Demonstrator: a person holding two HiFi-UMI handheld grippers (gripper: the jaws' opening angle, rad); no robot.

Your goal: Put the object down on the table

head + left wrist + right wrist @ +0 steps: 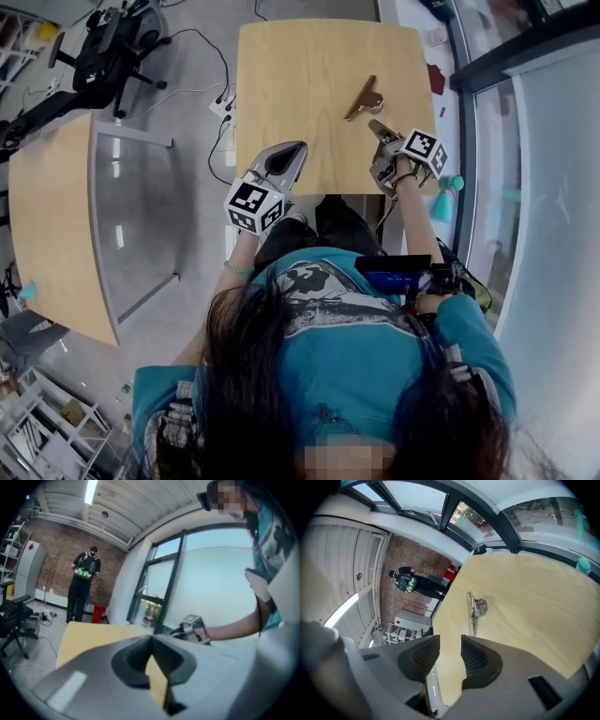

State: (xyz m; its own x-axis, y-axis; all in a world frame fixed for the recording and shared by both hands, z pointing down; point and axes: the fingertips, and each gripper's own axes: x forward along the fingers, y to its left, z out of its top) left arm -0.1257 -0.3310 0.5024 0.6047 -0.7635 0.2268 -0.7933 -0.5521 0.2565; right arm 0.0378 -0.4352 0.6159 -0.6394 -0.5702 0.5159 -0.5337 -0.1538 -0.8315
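Observation:
A slim metal object (363,97) with a clip-like piece on a thin bar lies flat on the wooden table (309,56), right of centre. My right gripper (380,127) hovers just short of it, at its near right, apart from it. In the right gripper view the object (474,609) rests on the table (525,597) beyond the gripper (450,645), whose jaws stand open with nothing between them. My left gripper (289,155) sits over the table's near edge, left of centre. In the left gripper view that gripper (151,641) has its tips together and holds nothing.
A second wooden table (47,216) with a glass panel stands to the left. An office chair (108,52) and cables sit on the floor at the far left. A window wall runs along the right. A person (83,585) stands far off by the brick wall.

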